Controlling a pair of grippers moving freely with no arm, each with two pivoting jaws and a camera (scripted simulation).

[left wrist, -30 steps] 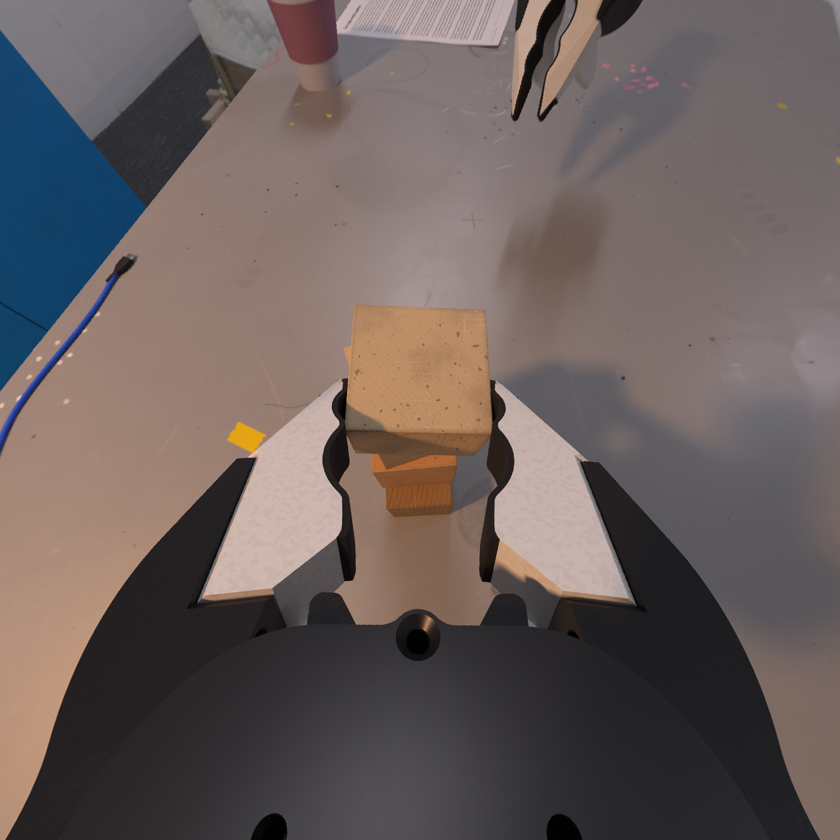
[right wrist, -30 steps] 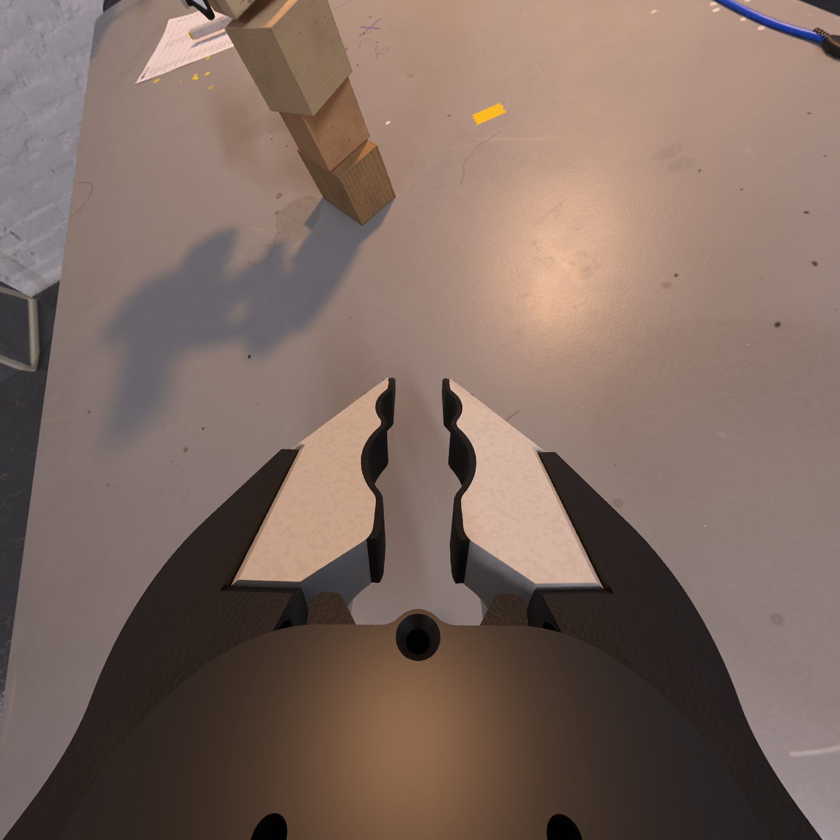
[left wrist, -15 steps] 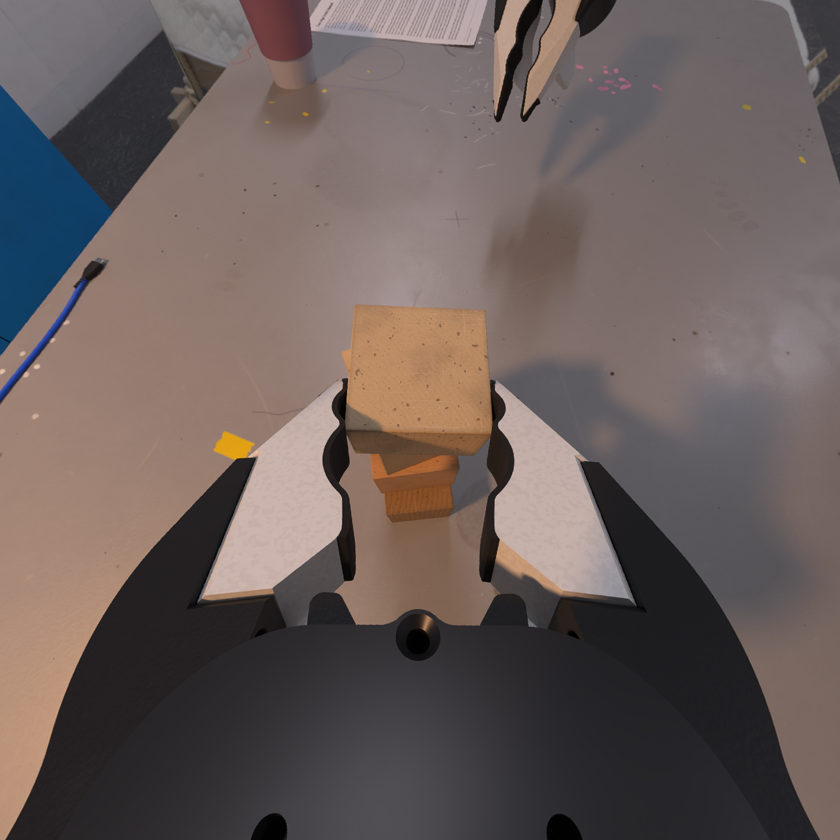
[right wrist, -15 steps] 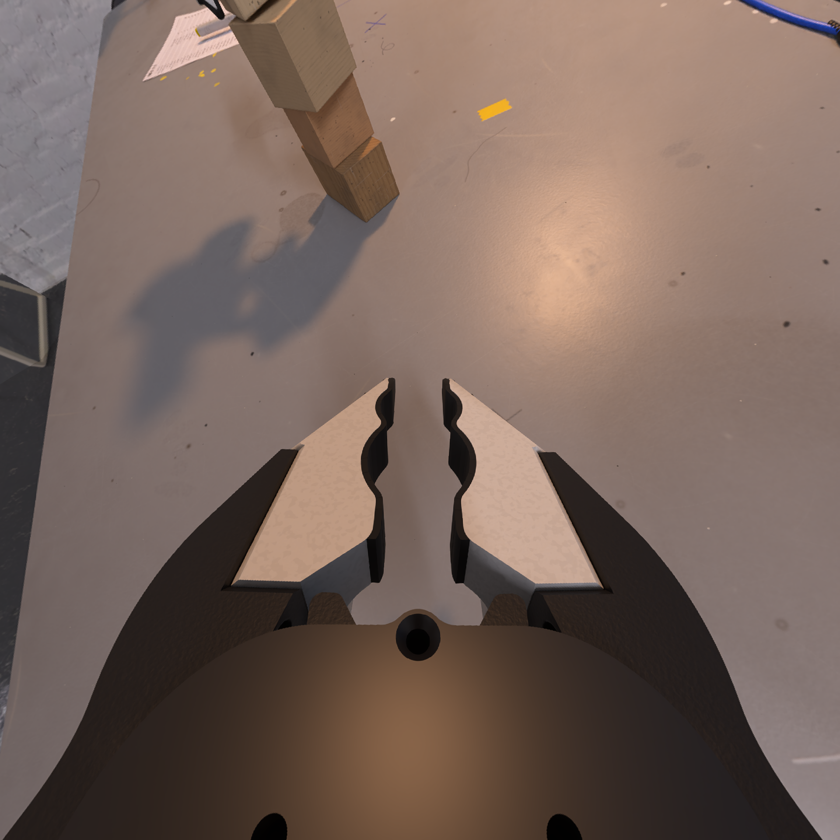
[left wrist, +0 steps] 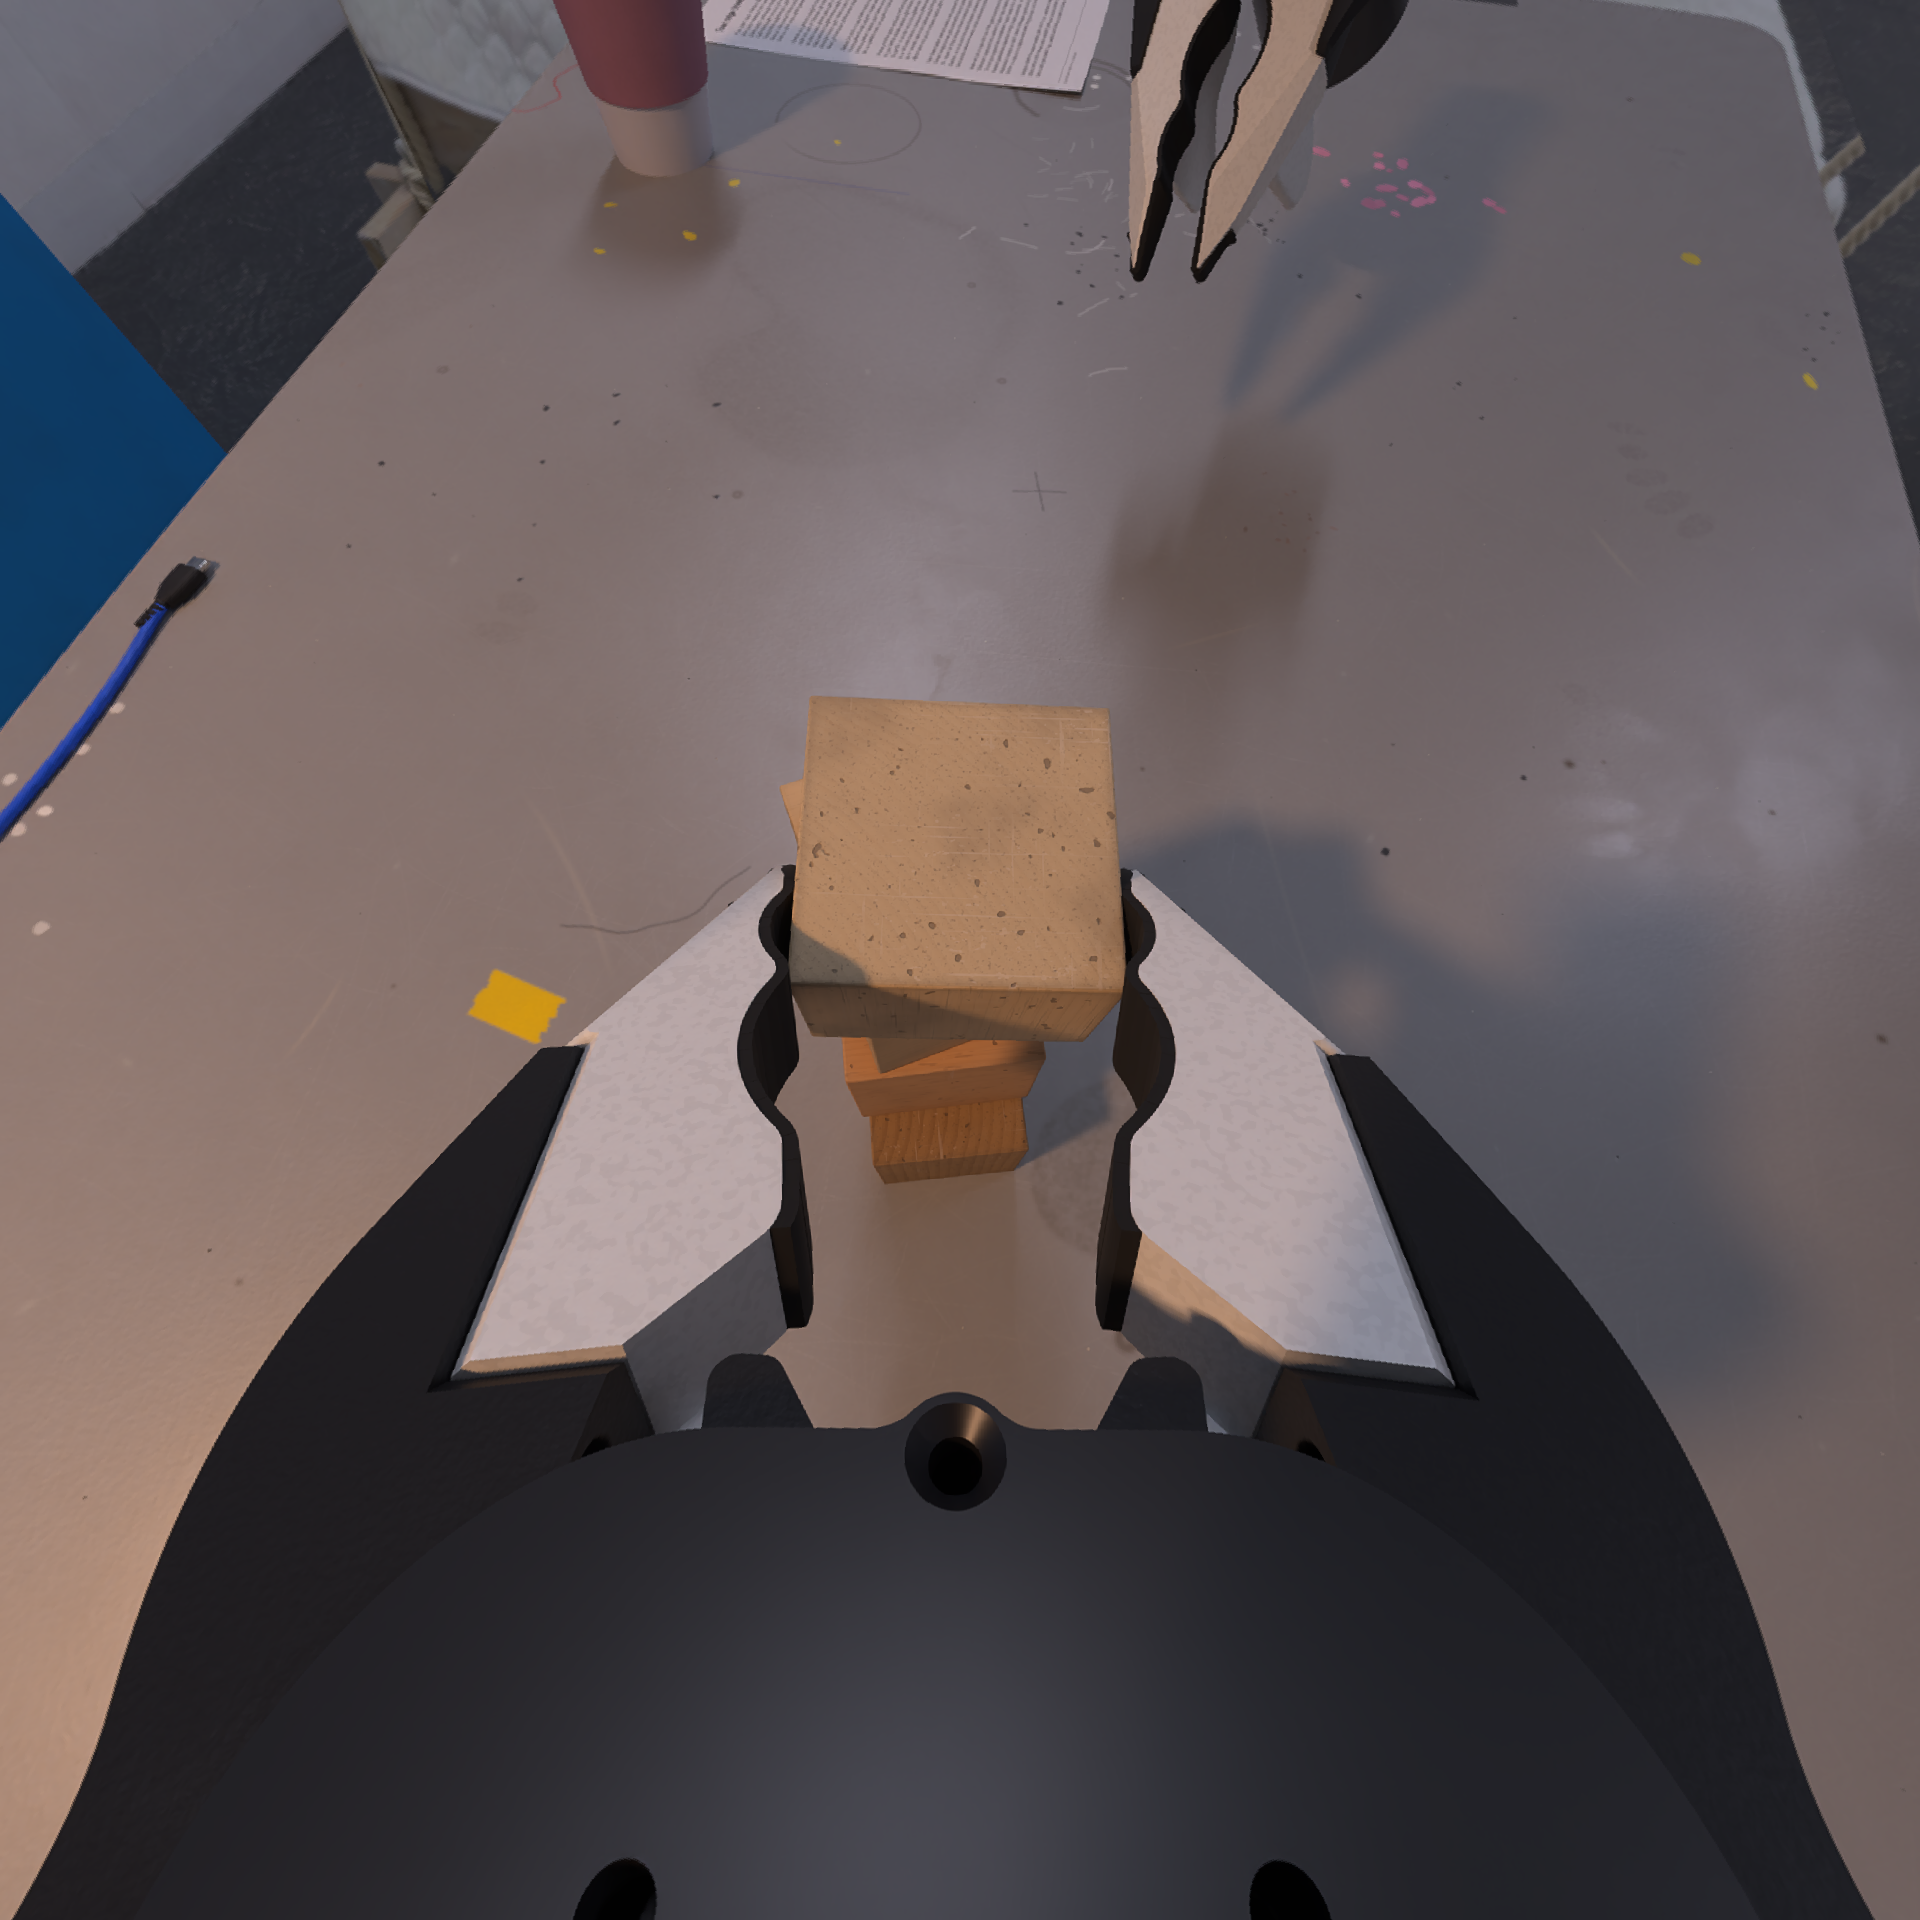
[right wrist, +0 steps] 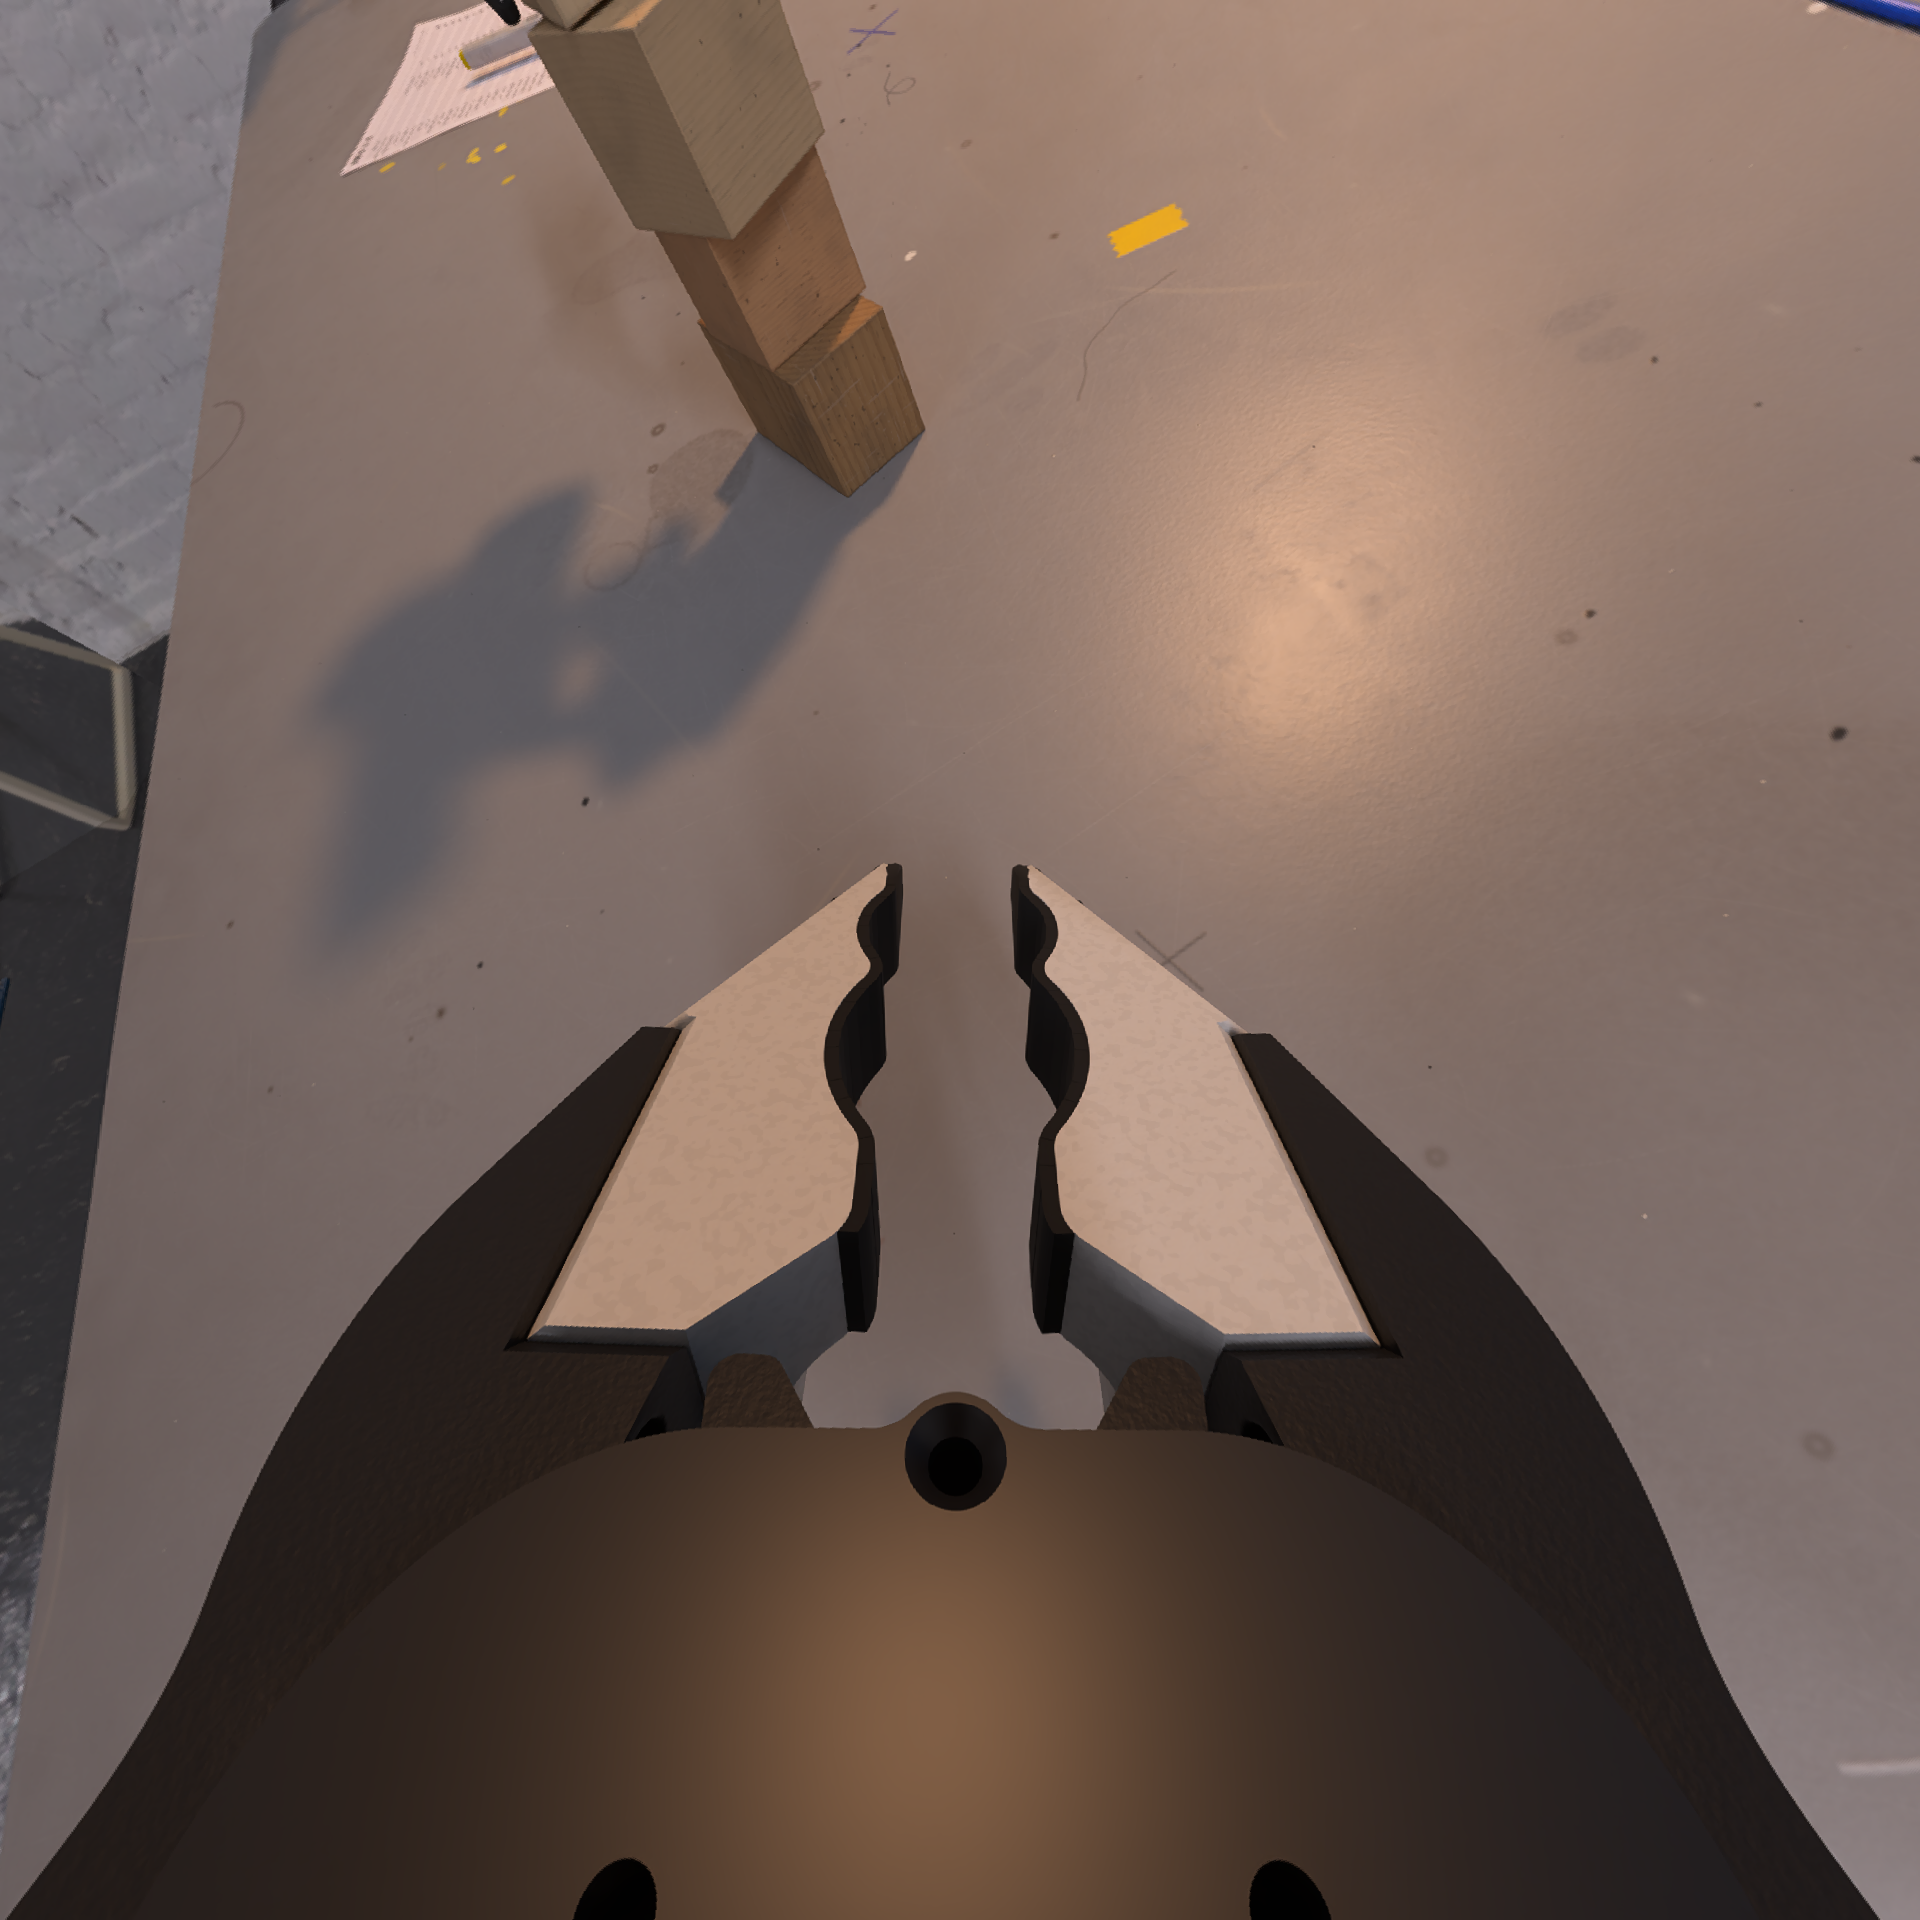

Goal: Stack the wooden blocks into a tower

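Observation:
A tower of three wooden blocks stands on the grey table. The pale speckled top block sits on a middle block and an orange-brown bottom block. My left gripper is shut on the top block, with its fingertips pressing on both sides. The right wrist view shows the tower at the far left, leaning in the picture: top block, middle block, bottom block. My right gripper is empty, its fingers narrowly apart, and hangs above bare table. It also shows far off in the left wrist view.
A dark red cup and a printed sheet lie at the table's far end. A blue cable and a blue panel are at the left edge. Yellow tape lies left of the tower. Another sheet lies behind the tower.
The left view has shifted a little, so more of the table's far end shows; the tower stays the same between the left fingers. The right gripper has drifted slightly, still empty.

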